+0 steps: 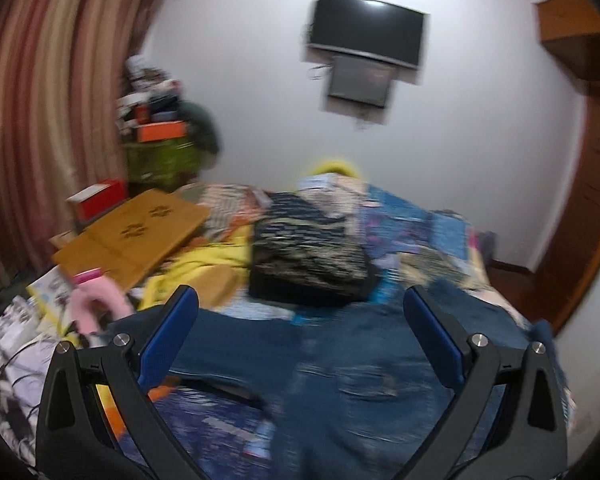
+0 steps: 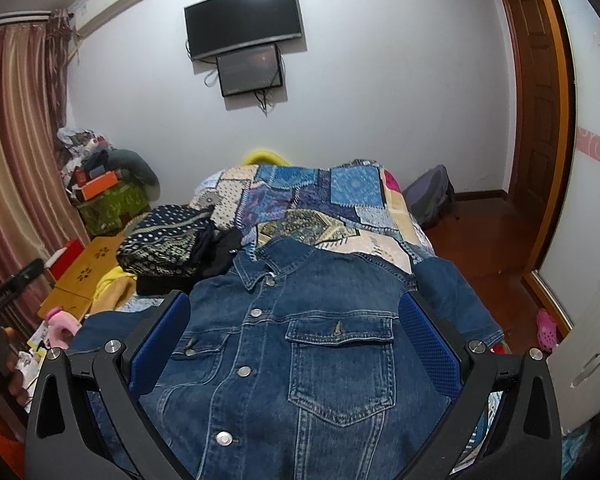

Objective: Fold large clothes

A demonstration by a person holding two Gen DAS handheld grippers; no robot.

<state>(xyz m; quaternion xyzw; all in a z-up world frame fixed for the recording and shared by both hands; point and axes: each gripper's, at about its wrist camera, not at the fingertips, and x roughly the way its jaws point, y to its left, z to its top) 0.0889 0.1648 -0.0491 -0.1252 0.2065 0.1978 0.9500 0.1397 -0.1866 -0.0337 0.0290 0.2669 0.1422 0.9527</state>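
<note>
Now both grippers, left and right, gape wide above the jacket; folded clothes at ten o'clock.

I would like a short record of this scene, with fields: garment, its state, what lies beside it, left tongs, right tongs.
garment: denim jacket
state: spread front up on the quilt, buttoned, not yet folded
beside it: folded dark patterned clothes, toward the curtain side
left tongs: open, above the jacket, holding nothing; view blurred
right tongs: open, above the jacket, holding nothing
</note>
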